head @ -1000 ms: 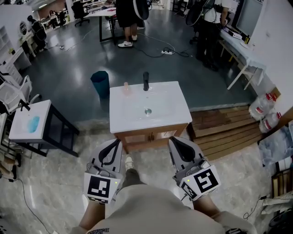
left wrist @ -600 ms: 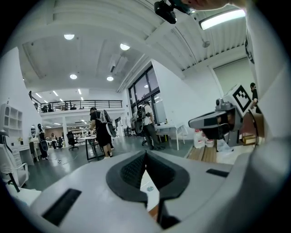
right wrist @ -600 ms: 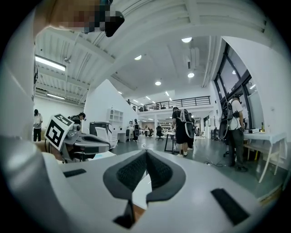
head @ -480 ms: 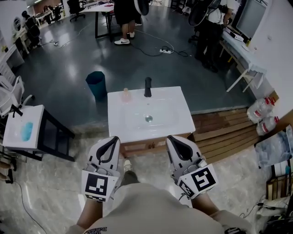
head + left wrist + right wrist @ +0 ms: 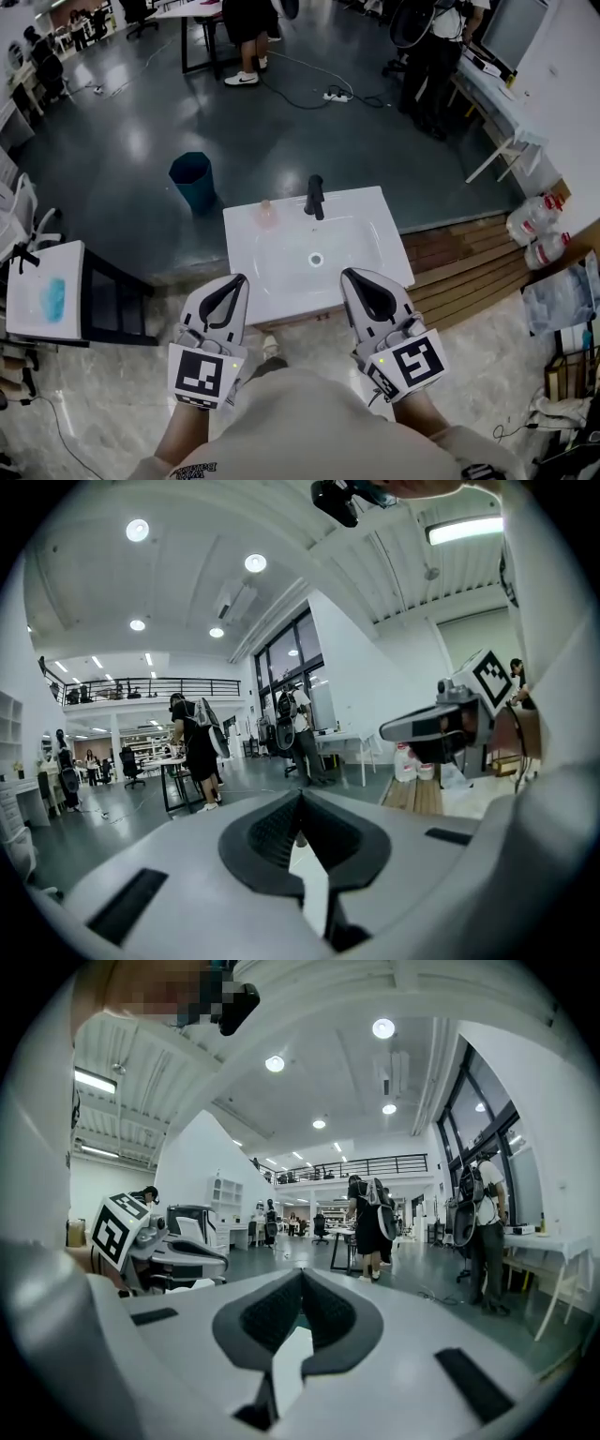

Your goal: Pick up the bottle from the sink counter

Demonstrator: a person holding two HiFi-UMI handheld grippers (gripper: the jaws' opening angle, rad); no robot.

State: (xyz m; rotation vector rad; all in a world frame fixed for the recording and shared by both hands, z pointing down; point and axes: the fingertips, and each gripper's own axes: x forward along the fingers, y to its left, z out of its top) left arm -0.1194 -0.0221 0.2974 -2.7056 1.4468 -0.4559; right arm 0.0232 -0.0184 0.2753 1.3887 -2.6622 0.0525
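A small pale pink bottle (image 5: 265, 214) stands upright at the back left of a white desk (image 5: 380, 239) that has a sink basin set into it, seen from above. Just to the right of the bottle, at the back edge, stands a black tap (image 5: 315, 197). The round drain (image 5: 316, 260) sits in the middle of the basin, nearer the viewer. Two grey claws are held side by side at the desk's near edge, well apart from the bottle and pointing toward it. The left claw (image 5: 240, 279) and the right claw (image 5: 348, 275) each carry a cube with a black and white square marker. Both claws are closed tip to tip, with nothing between their jaws. Beyond the desk, a teal bin (image 5: 191, 180) stands on the dark floor. Wooden planks (image 5: 459, 267) lie to the right of the desk, with large water jugs (image 5: 532, 225) past them. A small white table (image 5: 33, 272) stands to the left.
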